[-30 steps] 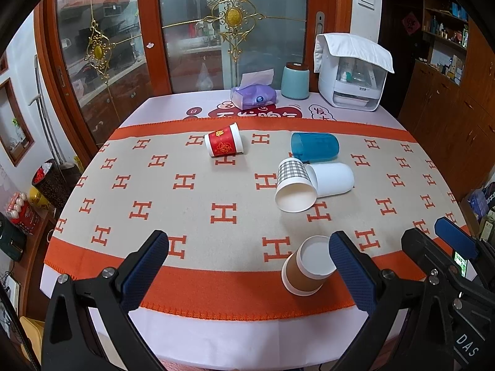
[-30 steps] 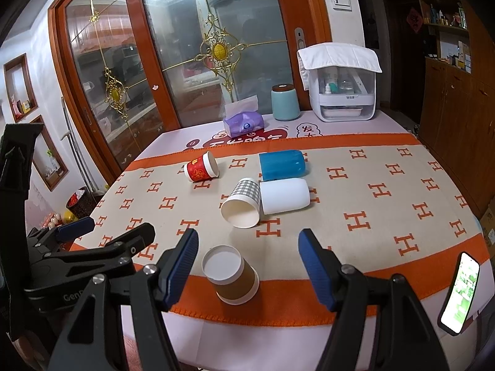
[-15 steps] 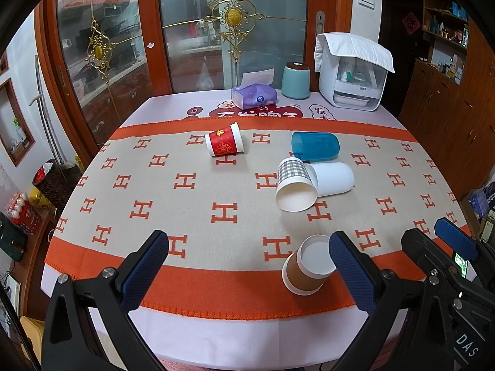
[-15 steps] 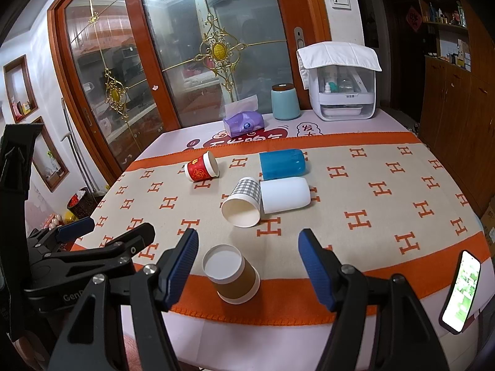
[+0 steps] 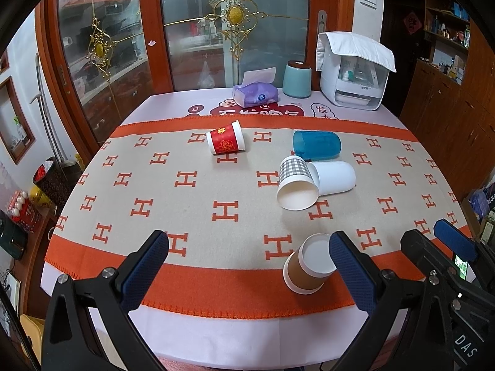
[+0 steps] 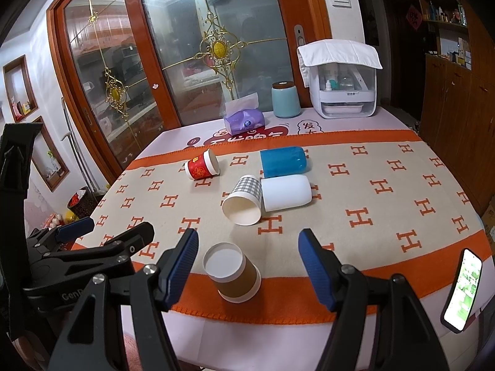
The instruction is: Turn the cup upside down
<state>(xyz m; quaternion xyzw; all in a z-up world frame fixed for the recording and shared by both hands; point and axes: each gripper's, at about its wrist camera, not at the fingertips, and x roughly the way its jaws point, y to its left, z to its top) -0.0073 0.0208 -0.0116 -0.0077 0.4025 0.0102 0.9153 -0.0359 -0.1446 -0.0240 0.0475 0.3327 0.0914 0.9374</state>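
Brown-sleeved paper cup (image 6: pixel 232 271) stands upright, mouth up, on the orange border of the table runner (image 5: pixel 191 191), near the table's front edge; in my right wrist view it sits just left of center between my right gripper (image 6: pixel 247 262) fingers, nearer the left pad, not touched. My right gripper is spread wide, nothing held. In my left wrist view the same cup (image 5: pixel 307 264) is at about 5 o'clock, its rim partly hidden behind the right finger of my left gripper (image 5: pixel 247 266), which is also spread wide and empty, hovering over the near edge of the table (image 5: pixel 216 334). From the brown cup, at about 12 o'clock, a gray-checked paper cup (image 6: pixel 244 201) lies on its side, mouth toward me, touching a white plastic cup (image 6: pixel 286 192) lying on its side just to its right. Past those, a blue translucent cup (image 6: pixel 284 160) lies on its side. At about 11 o'clock a red paper cup (image 6: pixel 202 165) lies on its side, well apart from the others. Far edge of table: purple tissue pack (image 6: pixel 244 120), teal canister (image 6: pixel 285 99) with dark lid, white appliance (image 6: pixel 343 92) with a white cloth draped on top. Phone (image 6: pixel 462 289) with lit screen at 4 o'clock in right view.
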